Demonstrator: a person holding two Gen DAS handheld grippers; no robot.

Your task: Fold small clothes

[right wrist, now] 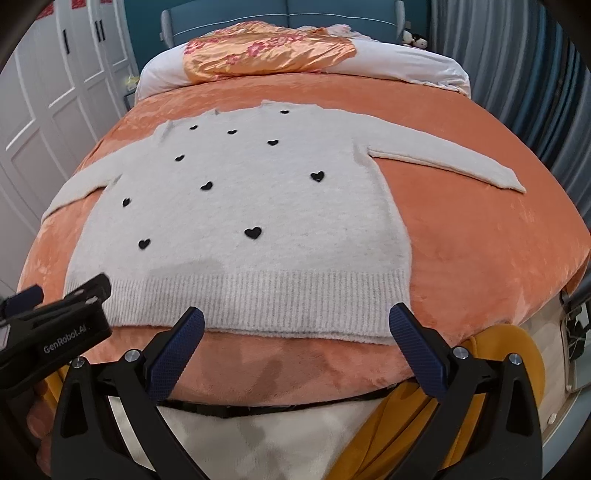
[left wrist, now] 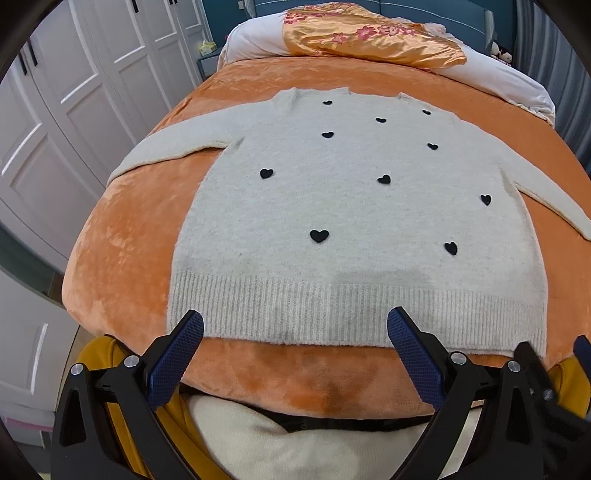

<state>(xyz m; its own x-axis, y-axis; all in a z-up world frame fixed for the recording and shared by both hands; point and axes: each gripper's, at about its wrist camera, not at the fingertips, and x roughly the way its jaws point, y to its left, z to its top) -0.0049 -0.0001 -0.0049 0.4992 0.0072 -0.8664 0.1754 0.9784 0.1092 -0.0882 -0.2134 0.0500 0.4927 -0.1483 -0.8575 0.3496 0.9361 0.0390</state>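
Bedroom: bed covered with an orange plush blanket [left wrist: 122,236], white wardrobe doors [left wrist: 85,92] along the left, teal headboard [right wrist: 288,14] and grey curtain [right wrist: 517,74] at the far end and right. A shiny orange floral quilt [left wrist: 369,40] lies folded over a white duvet [right wrist: 406,62] near the head. Task item: cream knit sweater [left wrist: 351,206] with small black hearts, laid flat and face up in the middle of the blanket, collar away from the operator, ribbed hem [right wrist: 280,299] nearest the foot edge. Both sleeves are spread outward; the right sleeve [right wrist: 454,162] lies straight on the blanket, the left sleeve [left wrist: 166,147] runs toward the wardrobe side and nearly reaches the blanket's edge. Left gripper [left wrist: 295,350] hangs just short of the hem with jaws spread wide, nothing between them. Right gripper [right wrist: 297,350] likewise, wide apart and empty, lined up near the hem's right corner. The two tools sit close together, the left one showing at the edge of the right wrist view. Judgement: folding not yet begun; garment is smoothed and ready for a first fold. Next move probably calls for each gripper to take a pinch of one layer-pair at a sleeve or side edge and carry it inward across the body. Room: ample bare blanket to the right of the sweater; less on the left. Hem sits near the foot edge, so a careless pull could drag the knit off the bed.
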